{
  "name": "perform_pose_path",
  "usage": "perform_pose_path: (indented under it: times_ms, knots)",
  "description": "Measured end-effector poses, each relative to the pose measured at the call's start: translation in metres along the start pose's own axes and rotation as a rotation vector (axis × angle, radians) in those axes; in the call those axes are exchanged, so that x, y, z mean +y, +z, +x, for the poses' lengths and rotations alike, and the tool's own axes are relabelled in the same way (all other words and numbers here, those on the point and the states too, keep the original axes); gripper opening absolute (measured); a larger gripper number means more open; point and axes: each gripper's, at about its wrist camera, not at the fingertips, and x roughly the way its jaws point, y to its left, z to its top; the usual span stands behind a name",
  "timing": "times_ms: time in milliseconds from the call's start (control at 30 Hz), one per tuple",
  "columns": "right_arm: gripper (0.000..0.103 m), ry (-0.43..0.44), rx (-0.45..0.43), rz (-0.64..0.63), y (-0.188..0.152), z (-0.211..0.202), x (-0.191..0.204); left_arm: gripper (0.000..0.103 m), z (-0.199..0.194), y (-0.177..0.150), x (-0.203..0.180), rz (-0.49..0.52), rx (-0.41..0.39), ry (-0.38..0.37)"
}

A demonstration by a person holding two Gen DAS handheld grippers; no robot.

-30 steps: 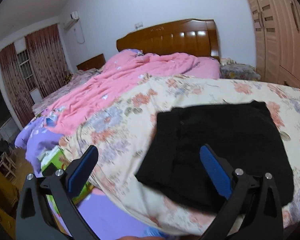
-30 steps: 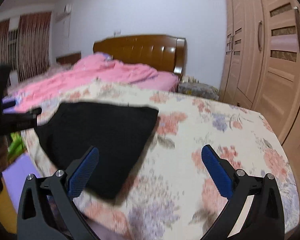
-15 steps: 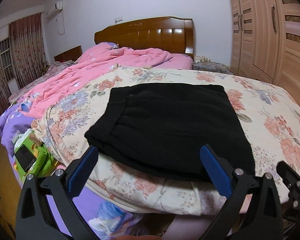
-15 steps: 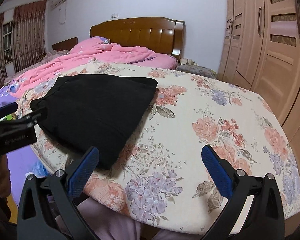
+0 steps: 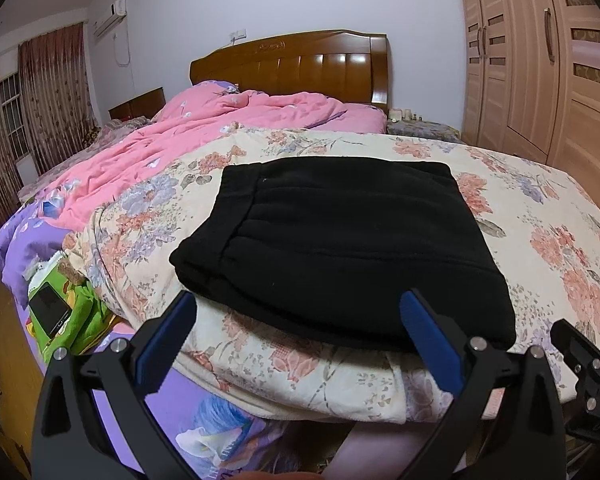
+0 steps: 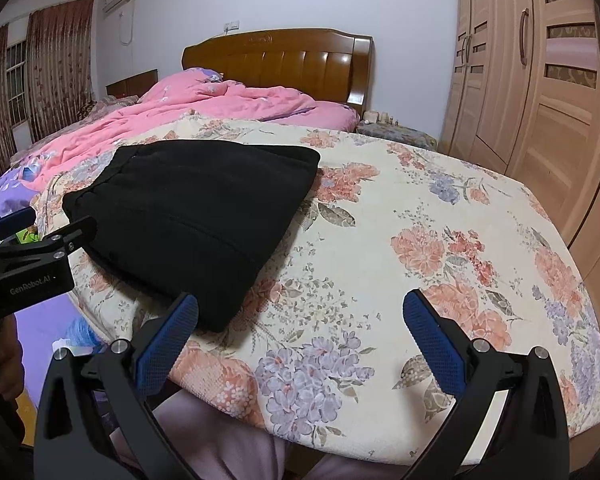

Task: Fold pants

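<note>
Item: black pants, one folded bundle, flat on the floral quilt at the foot of the bed. Change noted over the last second: my left view swung from a tilted, blurred look toward the curtains to a level, steady one squarely facing the bundle, and my right view steadied likewise; the pants themselves kept their place and their shape throughout. I read that as both tools pulled back with nothing carried, and the fold as likely finished or very nearly so, pending a last tidy. Left to right in the left view: green bag with a phone at lower left, pink duvet at upper left, pants at centre, wardrobe at right. Left gripper: jaws spread wide, holding nothing; the near hem of the pants sits just above and between the two blue pads, apart from both. Right gripper: jaws spread wide, holding nothing; the pants lie at centre left of that frame, their near corner just above the left pad, not touching as far as I can tell, with bare quilt between the pads.
</note>
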Motion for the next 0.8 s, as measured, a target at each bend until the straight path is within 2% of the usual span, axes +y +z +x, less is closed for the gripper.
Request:
perform_pose_path:
  times_ms: [800]
  knots:
    - [0.099, 0.009, 0.021, 0.015, -0.0023, 0.0045, -0.0040, 0.102, 0.0018, -0.0024, 0.0003, -0.006, 0.007, -0.003]
